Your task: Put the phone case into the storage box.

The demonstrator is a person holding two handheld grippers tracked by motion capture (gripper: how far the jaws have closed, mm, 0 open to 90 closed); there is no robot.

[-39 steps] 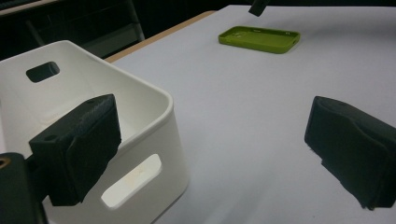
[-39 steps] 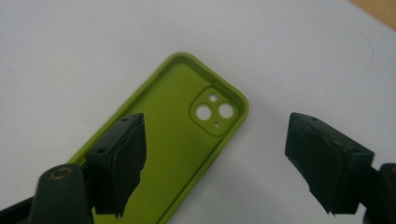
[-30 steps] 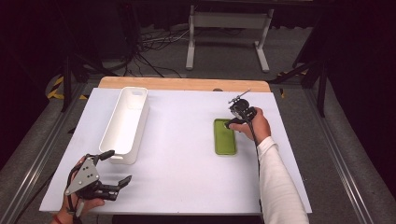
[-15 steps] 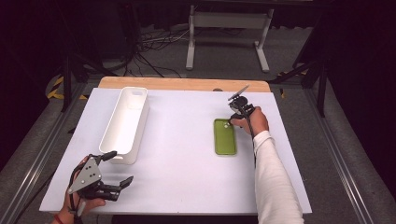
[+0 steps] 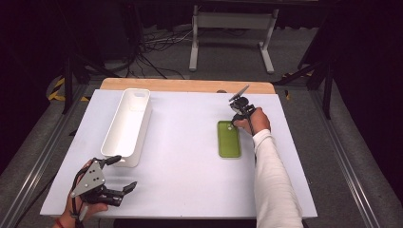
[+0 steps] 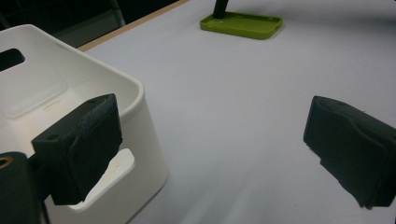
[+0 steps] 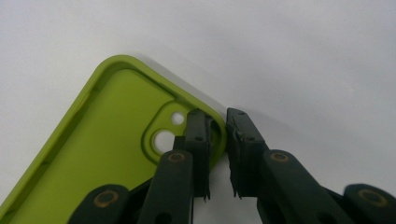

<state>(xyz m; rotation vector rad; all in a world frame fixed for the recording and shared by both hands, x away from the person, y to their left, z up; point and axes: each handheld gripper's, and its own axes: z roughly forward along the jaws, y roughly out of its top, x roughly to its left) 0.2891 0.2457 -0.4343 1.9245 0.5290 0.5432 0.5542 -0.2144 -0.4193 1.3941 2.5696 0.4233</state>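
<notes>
A lime-green phone case (image 5: 229, 140) lies open side up on the white tabletop (image 5: 190, 166), right of centre. My right gripper (image 5: 233, 124) points down at its far corner. In the right gripper view the right gripper (image 7: 218, 122) has just been closing and pinches the case (image 7: 107, 154) by its rim next to the camera cut-out. My left gripper (image 5: 124, 172) rests open and holds nothing at the near left, by the near end of a long white bin (image 5: 142, 137). In the left gripper view its pads (image 6: 88, 135) stand wide apart beside the bin (image 6: 126, 84), with the case (image 6: 243, 25) far off.
The white bin runs lengthwise along the table's left side and looks empty. A wooden strip (image 5: 185, 85) edges the far side of the table. Beyond it stand a metal frame (image 5: 233, 28) and cables on the floor.
The right hand has shifted slightly over the far end of the green case, and its gripper has closed on the corner rim. The left hand has stayed put.
</notes>
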